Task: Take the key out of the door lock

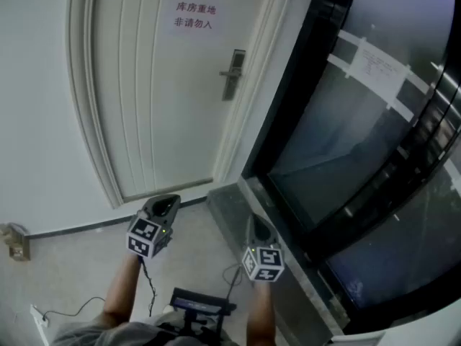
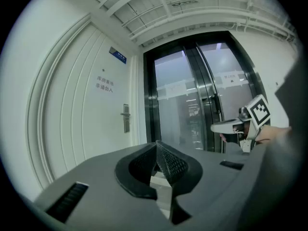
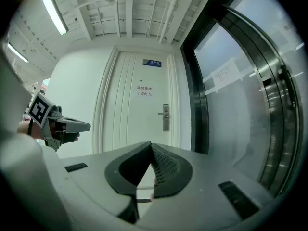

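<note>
The white door (image 1: 155,99) stands shut ahead, with its silver lock plate and lever handle (image 1: 233,73) at the right edge; the lock plate also shows in both gripper views (image 2: 126,118) (image 3: 165,117). No key can be made out at this distance. My left gripper (image 1: 167,199) (image 2: 157,144) is held level, well short of the door, its jaws together with nothing between them. My right gripper (image 1: 256,218) (image 3: 151,145) is beside it to the right, also level, shut and empty. Each gripper sees the other at its side.
A sign with red print (image 1: 194,16) hangs on the door. Dark glass doors in black frames (image 1: 360,157) fill the right side, with a grey stone sill (image 1: 234,204) at their foot. A cable and plug (image 1: 39,316) lie on the floor at the left.
</note>
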A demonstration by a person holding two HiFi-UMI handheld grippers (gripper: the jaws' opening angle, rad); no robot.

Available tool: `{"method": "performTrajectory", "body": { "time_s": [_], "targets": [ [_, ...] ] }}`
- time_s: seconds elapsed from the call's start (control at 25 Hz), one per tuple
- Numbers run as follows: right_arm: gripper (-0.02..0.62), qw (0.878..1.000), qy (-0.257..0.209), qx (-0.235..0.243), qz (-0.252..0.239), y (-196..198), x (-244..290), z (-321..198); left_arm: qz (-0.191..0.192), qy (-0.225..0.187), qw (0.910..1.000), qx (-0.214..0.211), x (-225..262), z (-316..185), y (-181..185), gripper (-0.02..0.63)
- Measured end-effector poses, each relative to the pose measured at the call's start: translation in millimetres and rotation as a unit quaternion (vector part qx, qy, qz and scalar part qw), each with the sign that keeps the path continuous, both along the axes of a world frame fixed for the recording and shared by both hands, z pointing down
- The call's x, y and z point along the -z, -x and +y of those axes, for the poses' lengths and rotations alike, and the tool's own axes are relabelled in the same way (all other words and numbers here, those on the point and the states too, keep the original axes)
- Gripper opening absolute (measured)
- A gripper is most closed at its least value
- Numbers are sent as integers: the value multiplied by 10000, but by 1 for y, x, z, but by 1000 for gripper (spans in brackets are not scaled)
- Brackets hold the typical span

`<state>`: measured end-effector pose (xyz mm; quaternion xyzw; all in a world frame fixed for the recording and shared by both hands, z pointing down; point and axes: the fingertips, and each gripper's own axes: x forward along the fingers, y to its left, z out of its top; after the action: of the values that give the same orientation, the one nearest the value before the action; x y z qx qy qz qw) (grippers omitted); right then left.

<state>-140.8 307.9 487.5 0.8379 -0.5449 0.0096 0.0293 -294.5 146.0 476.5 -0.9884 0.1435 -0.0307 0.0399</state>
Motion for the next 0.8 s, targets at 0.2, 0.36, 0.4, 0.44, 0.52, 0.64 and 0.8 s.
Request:
{"method": "performTrajectory", "body": {
  "time_s": [0.2,0.36,0.4,0.44,0.52,0.64,0.8],
  "targets": [
    [11,10000,9,23,-38,0,1,4,6,2,10000,-10,0,4,-4,6],
    [12,9999,-45,94,-3,-1,1,7,-7,21,10000,-15,-1,8,-9,6],
    [12,9999,-53,109,-6,-3,0,8,-5,17,10000,-10,-1,10,-11,6],
    [12,9999,-55,128,-23,-5,-2,8,-4,9,10000,-7,-1,11,-13,6],
    [12,9999,-31,134,-54,-9,-3,11,-2,-5,10000,-12,0,15,-18,6],
    [12,9999,-25,109,-33,-17,-2,14,-16,-41,10000,-3,0,18,-26,6],
    [12,9999,-70,139,-15,-29,-3,19,12,-69,10000,30,1,23,-37,6]
  ]
}}
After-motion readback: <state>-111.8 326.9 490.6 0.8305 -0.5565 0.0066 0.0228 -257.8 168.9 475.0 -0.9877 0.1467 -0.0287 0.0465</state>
